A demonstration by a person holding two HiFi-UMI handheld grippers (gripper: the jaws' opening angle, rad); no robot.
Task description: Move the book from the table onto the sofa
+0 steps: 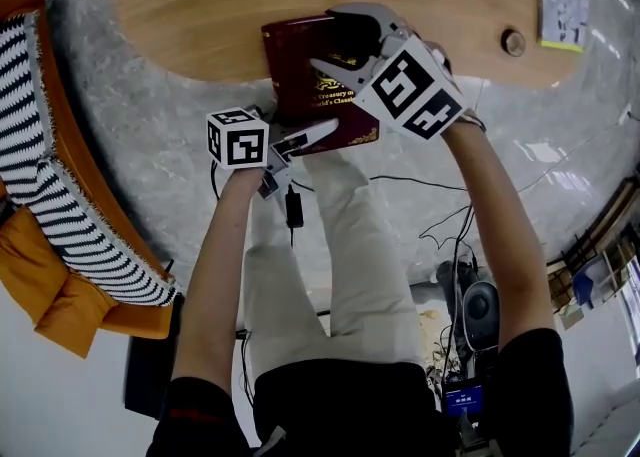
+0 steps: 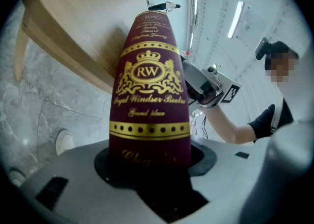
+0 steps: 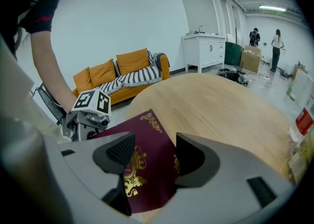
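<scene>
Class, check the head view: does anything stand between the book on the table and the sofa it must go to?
Nothing visible does. The book overhangs the table at its near edge, and only floor lies between it and the sofa at the left. The left gripper grips the book's near edge on that side.

Head view: overhead, steeply downward, table (image 1: 200, 5) edge and book (image 1: 295, 65) in upper centre. Left gripper view: roughly level, hard against the book's spine. Right gripper view: angled down, close over its cover, sofa (image 3: 122, 71) upper left. All share the book.
</scene>
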